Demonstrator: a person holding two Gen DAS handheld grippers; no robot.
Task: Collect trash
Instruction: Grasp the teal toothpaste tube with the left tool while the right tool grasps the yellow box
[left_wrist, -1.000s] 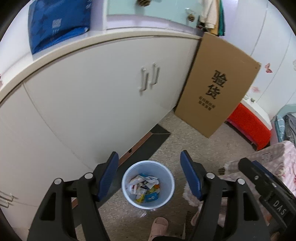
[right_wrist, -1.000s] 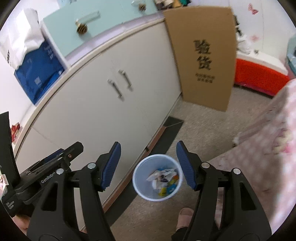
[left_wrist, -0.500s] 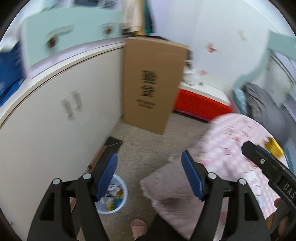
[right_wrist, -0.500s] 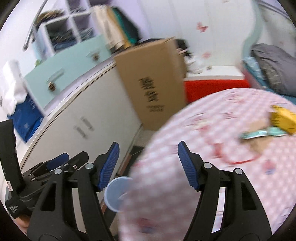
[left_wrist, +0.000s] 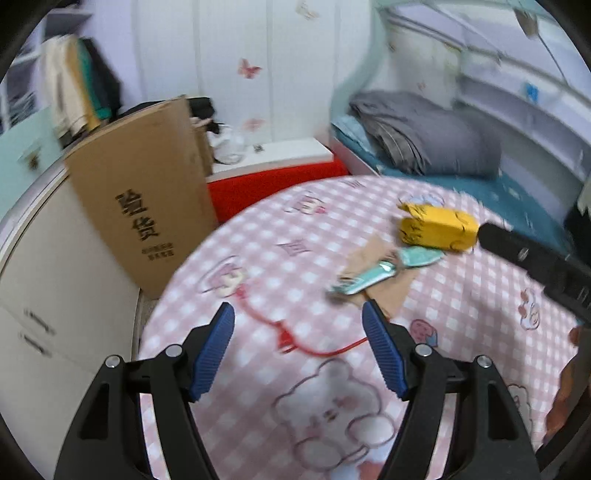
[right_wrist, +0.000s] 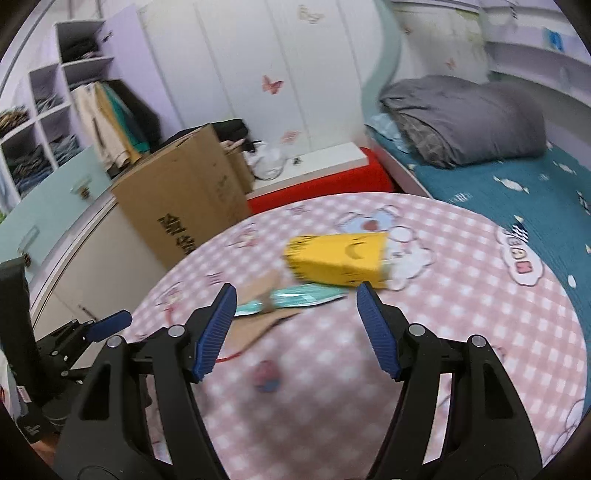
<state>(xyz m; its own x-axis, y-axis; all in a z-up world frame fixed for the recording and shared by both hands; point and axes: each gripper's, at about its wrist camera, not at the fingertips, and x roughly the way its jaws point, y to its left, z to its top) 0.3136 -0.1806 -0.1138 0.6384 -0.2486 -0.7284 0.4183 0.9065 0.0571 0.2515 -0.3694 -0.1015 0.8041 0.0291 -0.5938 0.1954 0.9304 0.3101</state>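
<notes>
On a round table with a pink checked cloth (left_wrist: 280, 258) lies trash: a yellow carton (left_wrist: 437, 229) (right_wrist: 338, 264), a teal wrapper (left_wrist: 384, 271) (right_wrist: 295, 301), a brown paper piece (left_wrist: 388, 299) (right_wrist: 258, 325) and a red string (left_wrist: 295, 338). My left gripper (left_wrist: 297, 308) hovers open over the string, short of the wrapper, with nothing between its blue pads. My right gripper (right_wrist: 295, 290) is open and empty, above the cloth just before the wrapper and carton. Each gripper shows at the edge of the other's view.
A tall cardboard box (left_wrist: 147, 221) leans on the white cabinet (left_wrist: 48, 280) left of the table. Behind it are a red bench (left_wrist: 266, 184) and a bed with a grey duvet (right_wrist: 461, 118). Open shelves with clothes (right_wrist: 44, 125) stand at far left.
Both grippers swung away from the blue bin on the floor by the cabinet and now face the pink table with the trash. The bin has left both views. The jaws stay open.
</notes>
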